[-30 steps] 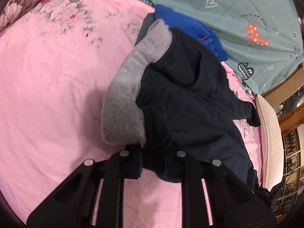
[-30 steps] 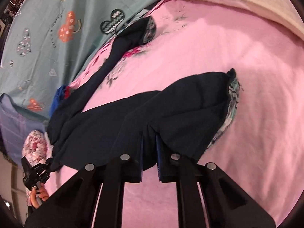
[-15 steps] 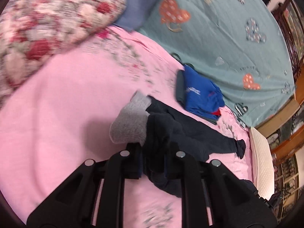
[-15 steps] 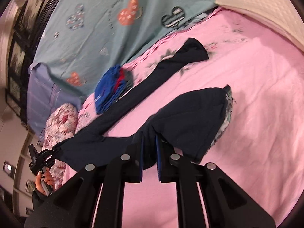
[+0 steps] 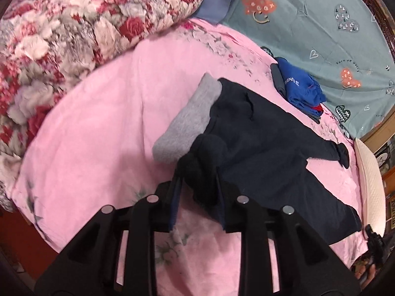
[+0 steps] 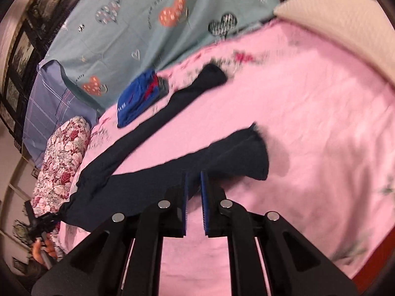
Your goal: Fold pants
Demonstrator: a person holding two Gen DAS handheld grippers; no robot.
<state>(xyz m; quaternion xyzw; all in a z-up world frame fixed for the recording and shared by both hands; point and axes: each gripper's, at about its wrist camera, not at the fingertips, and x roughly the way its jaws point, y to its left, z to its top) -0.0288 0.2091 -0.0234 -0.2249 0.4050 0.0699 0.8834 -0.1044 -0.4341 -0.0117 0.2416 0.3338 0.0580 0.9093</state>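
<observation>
Dark navy pants with a grey waistband lie spread on the pink bedsheet. My left gripper has its jaws partly parted around a bunch of dark fabric at the waist end. In the right wrist view the pants stretch leftward, one leg running to the far cuff. My right gripper is shut on the edge of the near leg, close to its cuff.
A floral quilt lies at the far left. A folded blue garment sits by the teal heart-print cover. A cream pillow lies along the right. The bed's edge is near both grippers.
Both grippers have moved down toward the bed with the pants. The pants now lie flatter and the near cuff's light lining is no longer visible.
</observation>
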